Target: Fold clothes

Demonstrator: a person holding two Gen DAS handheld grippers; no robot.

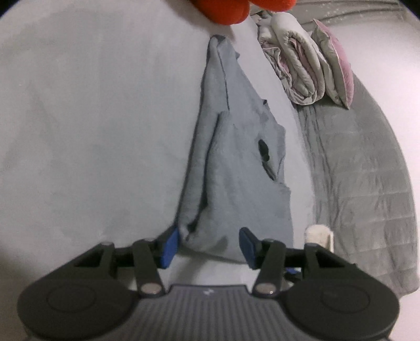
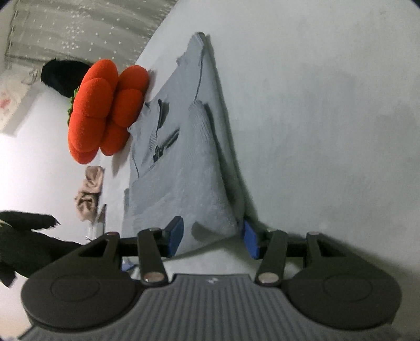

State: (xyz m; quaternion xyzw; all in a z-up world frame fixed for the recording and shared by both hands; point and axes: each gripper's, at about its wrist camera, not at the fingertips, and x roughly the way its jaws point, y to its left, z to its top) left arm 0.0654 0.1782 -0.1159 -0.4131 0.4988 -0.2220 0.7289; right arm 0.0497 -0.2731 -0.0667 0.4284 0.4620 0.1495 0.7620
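A grey-blue garment (image 1: 236, 162) lies folded into a long narrow strip on the white bed sheet (image 1: 92, 131). Its near end sits between the blue pads of my left gripper (image 1: 209, 246). The jaws stand wide apart and do not pinch the cloth. In the right wrist view the same garment (image 2: 183, 157) stretches away from my right gripper (image 2: 212, 237). Its thick folded end rests in the gap between those pads, which are also spread. A sleeve lies folded over the garment's top.
A red pumpkin-shaped cushion (image 2: 105, 110) sits at the garment's side, and the cushion (image 1: 223, 10) shows beyond its far tip. A rolled quilt (image 1: 296, 65) and grey blanket (image 1: 362, 170) lie right of it. A beige cloth (image 2: 89, 191) and dark fabric (image 2: 26, 241) lie left.
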